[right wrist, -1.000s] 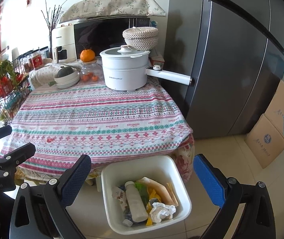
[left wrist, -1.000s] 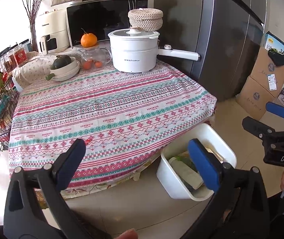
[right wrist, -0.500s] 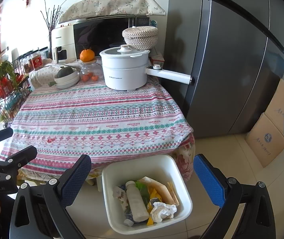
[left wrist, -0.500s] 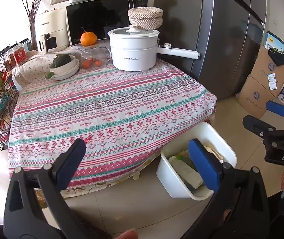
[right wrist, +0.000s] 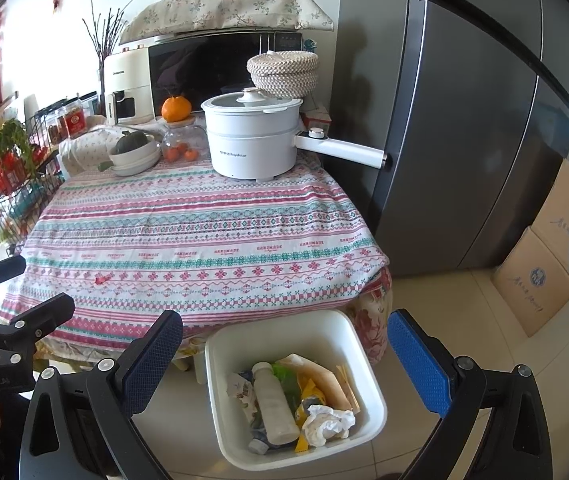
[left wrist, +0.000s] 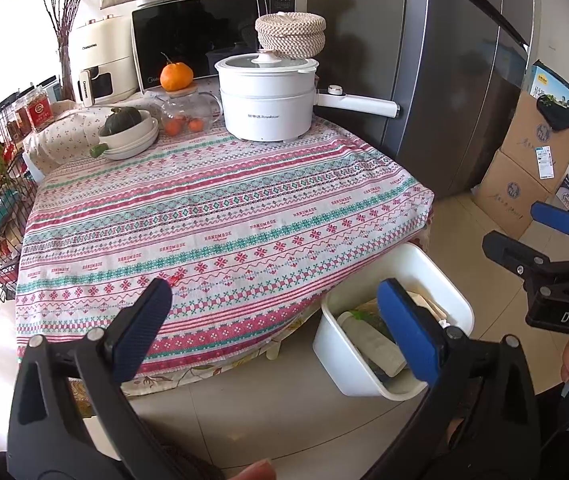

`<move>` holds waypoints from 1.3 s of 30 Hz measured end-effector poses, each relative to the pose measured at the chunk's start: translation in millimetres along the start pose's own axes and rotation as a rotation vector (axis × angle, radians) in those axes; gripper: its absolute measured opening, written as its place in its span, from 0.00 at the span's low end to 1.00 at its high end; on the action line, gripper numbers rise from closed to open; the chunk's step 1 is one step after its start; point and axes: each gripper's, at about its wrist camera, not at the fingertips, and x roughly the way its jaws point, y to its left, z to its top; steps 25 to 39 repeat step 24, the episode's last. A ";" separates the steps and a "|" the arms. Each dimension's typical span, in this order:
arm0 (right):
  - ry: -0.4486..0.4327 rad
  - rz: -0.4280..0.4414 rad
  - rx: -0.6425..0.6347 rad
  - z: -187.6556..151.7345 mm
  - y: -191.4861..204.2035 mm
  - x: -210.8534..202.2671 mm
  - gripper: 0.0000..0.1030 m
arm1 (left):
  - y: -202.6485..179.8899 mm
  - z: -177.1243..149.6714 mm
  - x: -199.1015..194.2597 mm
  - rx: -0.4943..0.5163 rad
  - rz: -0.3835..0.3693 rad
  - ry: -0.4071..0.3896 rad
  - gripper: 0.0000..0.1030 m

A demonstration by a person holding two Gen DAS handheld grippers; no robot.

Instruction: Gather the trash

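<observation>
- Compared with the frames half a second and one second earlier, almost nothing is altered: both grippers are held in nearly the same poses, and the bin and table items are unmoved.
- The left gripper (left wrist: 274, 322) is seen with its blue-padded jaws spread wide and nothing between them; it is held in front of the near edge of the table.
- The right gripper (right wrist: 284, 354) is likewise spread wide and empty, and is held above the white plastic bin (right wrist: 378, 420).
- The bin (left wrist: 326, 350) is placed on the tiled floor just beside the table's near right corner.
- Only in the right wrist view is the bin's content laid out: a pale plastic bottle (right wrist: 274, 408), a crumpled white tissue (right wrist: 330, 424), yellow wrappers (right wrist: 312, 394) and a tan paper piece (right wrist: 324, 378).
- In the left wrist view the content is largely hidden by the right-hand finger (left wrist: 408, 334); only the bottle (left wrist: 370, 342) can be made out.
- A small red scrap (right wrist: 102, 279) is shown on the patterned tablecloth (right wrist: 204, 232), near the front edge; in the left wrist view the scrap (left wrist: 173, 278) lies just beside the left pad.
- At the table's far end, a white electric pot (left wrist: 268, 106) and stacked bowls holding a green squash (left wrist: 126, 120) are seen.
- The refrigerator (right wrist: 464, 120) and cardboard boxes (left wrist: 528, 168) are visible on the right.
</observation>
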 end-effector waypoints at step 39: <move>0.004 -0.003 -0.001 -1.8 -2.0 2.4 1.00 | 2.2 1.1 3.3 -0.007 -0.023 0.042 0.99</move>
